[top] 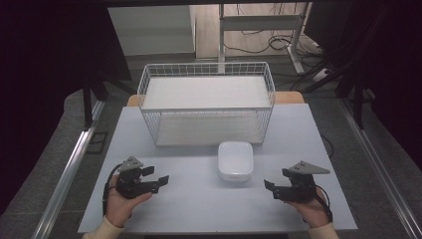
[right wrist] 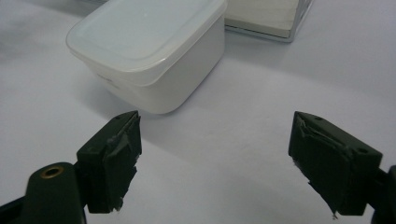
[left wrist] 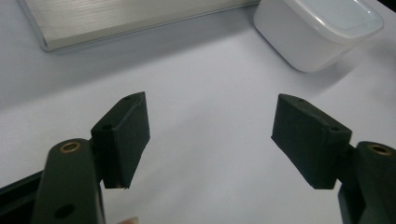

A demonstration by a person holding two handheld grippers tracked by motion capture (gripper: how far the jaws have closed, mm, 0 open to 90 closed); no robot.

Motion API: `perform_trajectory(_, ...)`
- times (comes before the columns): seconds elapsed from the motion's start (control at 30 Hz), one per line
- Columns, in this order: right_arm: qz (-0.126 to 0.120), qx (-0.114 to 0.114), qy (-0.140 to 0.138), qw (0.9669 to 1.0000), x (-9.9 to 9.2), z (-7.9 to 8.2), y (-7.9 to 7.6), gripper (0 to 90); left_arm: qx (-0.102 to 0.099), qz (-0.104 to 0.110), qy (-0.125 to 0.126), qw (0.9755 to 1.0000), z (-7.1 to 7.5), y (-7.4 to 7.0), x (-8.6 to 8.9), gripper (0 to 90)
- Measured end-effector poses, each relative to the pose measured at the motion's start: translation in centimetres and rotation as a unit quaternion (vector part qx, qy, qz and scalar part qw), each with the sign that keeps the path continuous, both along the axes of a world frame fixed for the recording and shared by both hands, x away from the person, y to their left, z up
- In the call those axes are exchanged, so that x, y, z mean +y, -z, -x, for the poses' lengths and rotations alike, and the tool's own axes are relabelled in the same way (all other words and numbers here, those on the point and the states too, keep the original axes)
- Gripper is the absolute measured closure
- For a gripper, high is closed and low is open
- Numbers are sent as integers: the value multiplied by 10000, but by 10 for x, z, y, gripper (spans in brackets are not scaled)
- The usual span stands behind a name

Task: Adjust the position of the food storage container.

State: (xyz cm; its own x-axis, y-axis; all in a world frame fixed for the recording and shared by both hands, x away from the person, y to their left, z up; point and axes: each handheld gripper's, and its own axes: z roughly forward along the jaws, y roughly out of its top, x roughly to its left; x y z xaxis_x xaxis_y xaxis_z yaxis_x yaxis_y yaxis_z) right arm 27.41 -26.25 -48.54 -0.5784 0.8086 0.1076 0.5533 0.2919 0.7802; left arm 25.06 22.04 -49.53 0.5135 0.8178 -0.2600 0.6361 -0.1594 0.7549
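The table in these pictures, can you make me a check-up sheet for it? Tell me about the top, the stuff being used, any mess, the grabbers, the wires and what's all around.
Surface: pale grey table, plain and flat.
Job's things: white lidded box on the table, lid on, between the two grippers and just in front of the white wire basket, which has nothing in it.
Clutter: nothing seen.
Grippers: left gripper and right gripper each held in a hand near the front edge, jaws open, nothing between them, both apart from the box.
Cables: a black cable trails from the left gripper; more cables lie on the floor behind.
Surroundings: dark curtains at both sides, metal table legs beyond the basket.
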Motion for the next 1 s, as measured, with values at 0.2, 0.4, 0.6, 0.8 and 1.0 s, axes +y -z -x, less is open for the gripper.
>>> perform_trajectory(0.2,-39,53,37,10000,-1,1,-2,205,-22,-26,31,10000,2,0,-2,268)
perform_trajectory(0.4,-44,95,-46,9999,1,2,-2,220,-13,-29,47,10000,2,0,-2,268)
perform_trajectory(0.6,-44,92,-45,9999,0,1,-2,230,-1,-17,43,10000,2,0,-1,267)
perform_trajectory(0.8,16,65,-64,10000,3,0,-5,254,6,15,21,10000,2,-1,0,267)
perform_trajectory(1.0,-16,88,-72,9999,5,-5,-12,278,43,24,59,10000,1,0,1,267)
